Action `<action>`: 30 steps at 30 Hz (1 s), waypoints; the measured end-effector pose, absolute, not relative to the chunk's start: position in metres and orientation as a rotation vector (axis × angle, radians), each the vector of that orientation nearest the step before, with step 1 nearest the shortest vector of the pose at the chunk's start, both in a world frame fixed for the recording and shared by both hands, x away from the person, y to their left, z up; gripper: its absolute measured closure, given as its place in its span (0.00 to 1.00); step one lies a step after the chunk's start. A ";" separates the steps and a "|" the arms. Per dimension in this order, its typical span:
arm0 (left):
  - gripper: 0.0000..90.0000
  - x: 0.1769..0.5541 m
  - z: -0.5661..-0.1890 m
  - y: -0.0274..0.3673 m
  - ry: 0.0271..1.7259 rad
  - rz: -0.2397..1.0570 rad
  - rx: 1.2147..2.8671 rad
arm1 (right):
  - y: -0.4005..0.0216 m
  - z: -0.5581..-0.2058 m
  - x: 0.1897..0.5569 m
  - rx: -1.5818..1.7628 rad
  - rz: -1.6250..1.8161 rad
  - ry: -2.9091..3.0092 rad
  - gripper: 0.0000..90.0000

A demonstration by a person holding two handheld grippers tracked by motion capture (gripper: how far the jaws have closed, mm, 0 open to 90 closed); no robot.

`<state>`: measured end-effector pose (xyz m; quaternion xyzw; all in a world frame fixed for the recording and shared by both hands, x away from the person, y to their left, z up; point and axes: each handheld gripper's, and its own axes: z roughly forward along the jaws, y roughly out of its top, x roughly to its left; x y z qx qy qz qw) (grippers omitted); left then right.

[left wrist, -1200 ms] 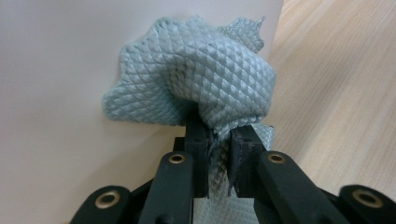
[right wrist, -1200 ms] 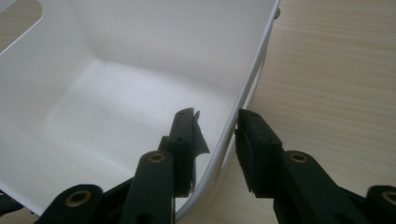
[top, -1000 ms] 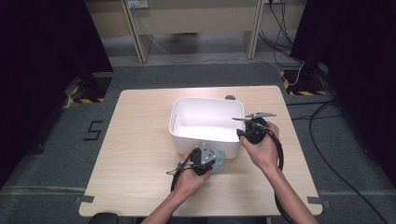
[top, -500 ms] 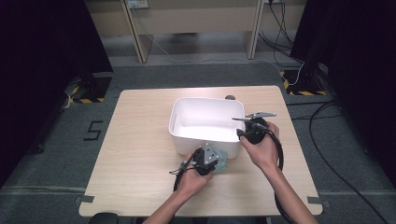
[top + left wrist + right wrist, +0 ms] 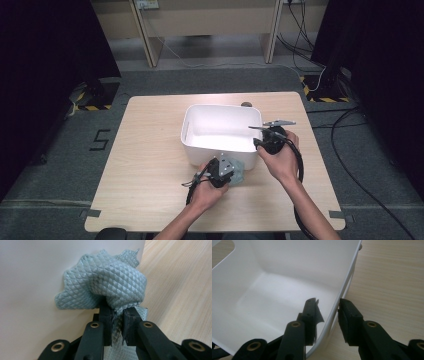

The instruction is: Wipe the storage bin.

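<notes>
Wooden desk (image 5: 150, 165) first, pale and bare across its left half. On it, right of centre, white tub (image 5: 222, 131), open side up, inside bare and bright. Pale blue quilted cloth (image 5: 110, 285) bunched up tight against the tub's near outer wall, low by the desk top, near the tub's right-hand corner. Left tool (image 5: 117, 322) clamped on cloth, a fold pinched hard between both black jaws, the rest ballooning out beyond the tips and pressing on the white wall. Right tool (image 5: 327, 315) astride the tub's right rim, one jaw inside, one outside over the wood, wall running between; inner jaw close on the plastic, outer jaw just off it, so parted rather than squeezing. From above, left hand (image 5: 207, 192) low at the near wall, right hand (image 5: 281, 159) at the tub's right edge
</notes>
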<state>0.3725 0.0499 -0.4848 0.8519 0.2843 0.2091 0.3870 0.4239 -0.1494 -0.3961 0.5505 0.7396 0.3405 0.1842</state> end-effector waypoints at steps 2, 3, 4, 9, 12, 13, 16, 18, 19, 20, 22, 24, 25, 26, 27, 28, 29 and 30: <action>0.89 0.372 -0.482 0.050 0.717 0.538 2.169 | -0.149 -0.396 0.424 1.552 0.961 2.086 0.76; 0.89 0.372 -0.481 0.049 0.716 0.539 2.166 | -0.150 -0.396 0.424 1.552 0.962 2.085 0.76; 0.89 0.372 -0.480 0.049 0.713 0.539 2.168 | -0.150 -0.396 0.424 1.552 0.961 2.086 0.76; 0.89 0.371 -0.476 0.049 0.709 0.541 2.157 | -0.150 -0.396 0.424 1.551 0.962 2.085 0.76; 0.89 0.371 -0.473 0.049 0.707 0.541 2.150 | -0.150 -0.396 0.424 1.552 0.962 2.085 0.76; 0.89 0.371 -0.472 0.049 0.702 0.542 2.147 | -0.150 -0.396 0.424 1.552 0.962 2.085 0.76; 0.89 0.370 -0.468 0.048 0.699 0.544 2.142 | -0.150 -0.396 0.424 1.551 0.962 2.085 0.76; 0.89 0.370 -0.466 0.048 0.700 0.542 2.134 | -0.150 -0.396 0.424 1.553 0.962 2.084 0.76; 0.89 0.370 -0.465 0.048 0.698 0.543 2.136 | -0.150 -0.396 0.424 1.554 0.962 2.084 0.76; 0.89 0.369 -0.464 0.048 0.698 0.541 2.133 | -0.150 -0.396 0.424 1.555 0.962 2.084 0.76; 0.89 0.369 -0.464 0.048 0.696 0.541 2.131 | -0.150 -0.396 0.424 1.553 0.964 2.083 0.76; 0.89 0.369 -0.463 0.048 0.696 0.541 2.131 | -0.150 -0.396 0.424 1.554 0.967 2.083 0.76; 0.89 0.369 -0.463 0.048 0.694 0.542 2.129 | -0.150 -0.396 0.424 1.554 0.968 2.083 0.76; 0.89 0.369 -0.463 0.048 0.695 0.542 2.128 | -0.150 -0.396 0.424 1.554 0.967 2.083 0.76; 0.89 0.369 -0.462 0.048 0.695 0.543 2.127 | -0.150 -0.396 0.424 1.555 0.967 2.083 0.76; 0.89 0.369 -0.462 0.047 0.697 0.542 2.122 | -0.150 -0.396 0.424 1.557 0.968 2.083 0.76; 0.89 0.369 -0.461 0.047 0.697 0.540 2.122 | -0.150 -0.396 0.424 1.557 0.968 2.082 0.76; 0.89 0.369 -0.460 0.047 0.692 0.539 2.121 | -0.150 -0.396 0.425 1.557 0.968 2.082 0.76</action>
